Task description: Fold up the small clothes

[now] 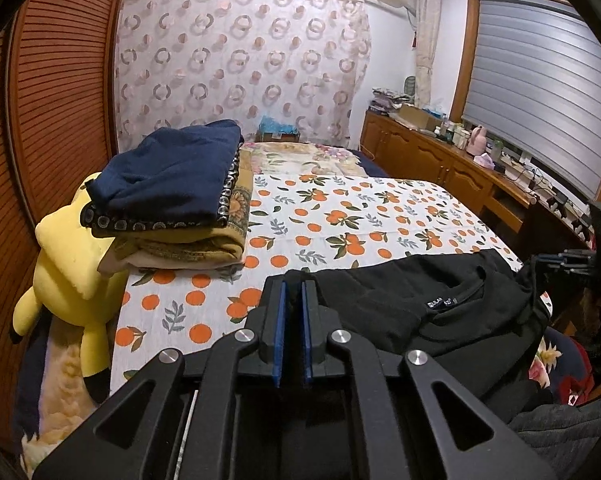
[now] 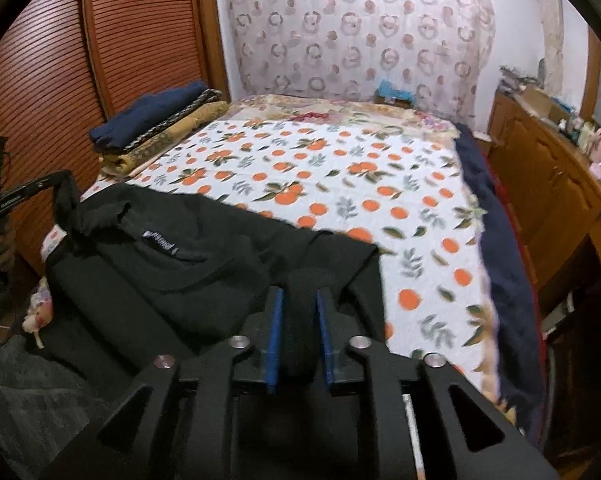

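The left gripper (image 1: pixel 293 286) is clenched almost fully, with nothing visible between its pads. The black shirt (image 1: pixel 428 304) lies on the orange-print bedspread (image 1: pixel 340 216). The right gripper (image 2: pixel 299 296) is parted, black cloth bunched between its pads (image 2: pixel 275 320).

Soft, even indoor light falls on the bed (image 1: pixel 380 208), with only faint shadows beside the folded pile (image 1: pixel 172 200). Both fisheye views bend the walls around the bed and darken at the corners. The right wrist view is slightly blurred; the black garment (image 2: pixel 172 280) shows little detail.
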Available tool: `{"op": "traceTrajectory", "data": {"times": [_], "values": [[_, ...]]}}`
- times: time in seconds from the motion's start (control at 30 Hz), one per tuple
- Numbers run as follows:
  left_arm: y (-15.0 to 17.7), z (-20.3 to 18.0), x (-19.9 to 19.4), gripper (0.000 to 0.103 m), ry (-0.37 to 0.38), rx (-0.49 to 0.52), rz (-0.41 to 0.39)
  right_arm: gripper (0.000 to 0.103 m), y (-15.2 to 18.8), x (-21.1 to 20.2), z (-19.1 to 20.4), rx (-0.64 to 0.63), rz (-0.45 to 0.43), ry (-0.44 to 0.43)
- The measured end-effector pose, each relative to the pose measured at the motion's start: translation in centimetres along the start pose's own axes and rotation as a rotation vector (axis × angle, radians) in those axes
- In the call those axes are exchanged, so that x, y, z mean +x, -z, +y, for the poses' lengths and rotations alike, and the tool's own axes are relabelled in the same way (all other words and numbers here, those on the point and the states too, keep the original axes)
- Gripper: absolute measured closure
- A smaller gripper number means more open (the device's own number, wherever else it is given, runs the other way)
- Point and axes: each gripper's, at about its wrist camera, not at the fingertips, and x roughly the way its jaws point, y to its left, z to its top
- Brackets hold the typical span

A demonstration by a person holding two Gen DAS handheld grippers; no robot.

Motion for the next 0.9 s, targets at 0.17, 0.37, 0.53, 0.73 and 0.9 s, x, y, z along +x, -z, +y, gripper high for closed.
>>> {"op": "traceTrajectory", "data": {"times": [0.17,0.37,0.53,0.73,0.9], "values": [[-1.0,0.1,-0.7,0.094,0.008,0.001,-0.021,0.071,-1.8,-1.7,-0.4,-0.019,-0.053,0.017],[-3.4,0.9,-2.4,0.059,0.002,0.024,-0.089,0.067,-2.8,-1.9,-0.7,-0.024,-0.105,0.022],[-4.8,1.3,-1.6,0.033,0.031,0.046,-0.071,0.065,-2.6,-0.1,-1.5,-0.001,-0.101,0.023],[-4.7,1.6,3.5,0.025,0.062,0.064,0.054,0.058,-2.7,3.4,-2.6,0.040,-0.035,0.008],[-4.0,2.6,7.9,0.025,0.085,0.037,0.187,0.057,-3.0,6.0,-3.2,0.059,0.026,-0.021]]}}
